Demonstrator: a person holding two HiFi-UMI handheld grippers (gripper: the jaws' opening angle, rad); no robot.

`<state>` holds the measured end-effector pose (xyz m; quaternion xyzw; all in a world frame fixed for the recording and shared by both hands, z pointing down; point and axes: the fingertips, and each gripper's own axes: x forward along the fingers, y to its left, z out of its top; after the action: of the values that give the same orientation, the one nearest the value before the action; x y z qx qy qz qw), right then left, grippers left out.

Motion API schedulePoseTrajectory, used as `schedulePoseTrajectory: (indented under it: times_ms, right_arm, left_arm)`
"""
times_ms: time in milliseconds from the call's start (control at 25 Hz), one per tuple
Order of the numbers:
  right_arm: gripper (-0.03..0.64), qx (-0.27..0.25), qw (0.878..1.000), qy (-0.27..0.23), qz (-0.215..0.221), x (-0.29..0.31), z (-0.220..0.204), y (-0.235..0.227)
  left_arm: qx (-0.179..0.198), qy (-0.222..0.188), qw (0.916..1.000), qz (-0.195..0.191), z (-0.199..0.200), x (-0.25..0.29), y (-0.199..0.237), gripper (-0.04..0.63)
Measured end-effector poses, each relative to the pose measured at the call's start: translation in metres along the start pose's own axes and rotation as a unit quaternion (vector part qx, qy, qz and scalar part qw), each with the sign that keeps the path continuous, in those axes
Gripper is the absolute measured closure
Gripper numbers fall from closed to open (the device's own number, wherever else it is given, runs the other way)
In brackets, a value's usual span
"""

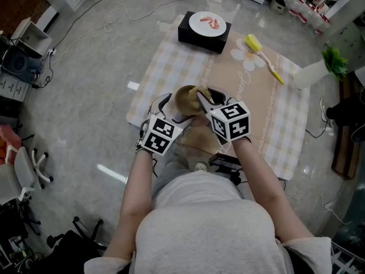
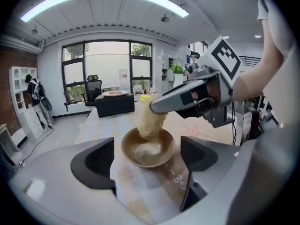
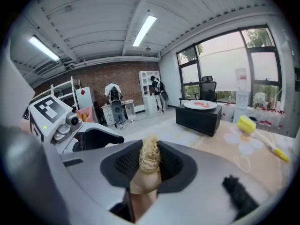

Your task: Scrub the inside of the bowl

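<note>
A brown bowl (image 1: pixel 185 99) stands on the checkered mat (image 1: pixel 285 124) in front of the person. In the left gripper view the bowl (image 2: pixel 148 149) lies between the two spread jaws of my left gripper (image 2: pixel 147 162), with small gaps on both sides; this gripper is open. My right gripper (image 1: pixel 204 99) comes in from the right and is shut on a pale fibrous scrubber (image 2: pixel 151 118), whose lower end dips into the bowl's hollow. The right gripper view shows the scrubber (image 3: pixel 150 161) pinched between the jaws of the right gripper (image 3: pixel 149 168); the bowl is hidden there.
A black box (image 1: pixel 194 36) carrying a white plate (image 1: pixel 208 24) of red food sits at the mat's far edge. A yellow brush (image 1: pixel 262 56) lies on the mat at the right, next to a white vase with a green plant (image 1: pixel 319 70). Cables and office chairs surround the mat.
</note>
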<state>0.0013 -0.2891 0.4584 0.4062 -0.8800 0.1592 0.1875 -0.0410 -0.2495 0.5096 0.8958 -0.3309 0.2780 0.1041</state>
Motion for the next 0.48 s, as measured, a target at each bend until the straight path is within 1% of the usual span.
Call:
schedulePoseTrajectory:
  times_ms: [80,160,240,360,480]
  right_arm:
    - [0.518,0.002,1.000,-0.011,-0.002,-0.005,0.004,0.002]
    - [0.518,0.003,1.000,-0.023,-0.006,-0.010,0.007,0.004]
    - [0.518,0.002,0.999,-0.036,-0.009,-0.016,0.011,0.007]
    - [0.518,-0.003,0.998,-0.059,-0.011,-0.026,0.018,0.011]
    - [0.518,-0.007,0.997,-0.077,-0.015,-0.037,0.023,0.014]
  left_arm:
    - [-0.018,-0.023,0.9994,0.016,0.009,-0.006,0.002,0.166]
    - [-0.042,-0.046,0.9977,0.027,0.017,-0.011,0.002,0.209]
    - [-0.057,-0.062,0.9957,0.037,0.024,-0.015,0.001,0.238]
    - [-0.075,-0.077,0.9930,0.050,0.029,-0.022,-0.002,0.331]
    - [-0.089,-0.083,0.9909,0.057,0.033,-0.026,-0.008,0.383]
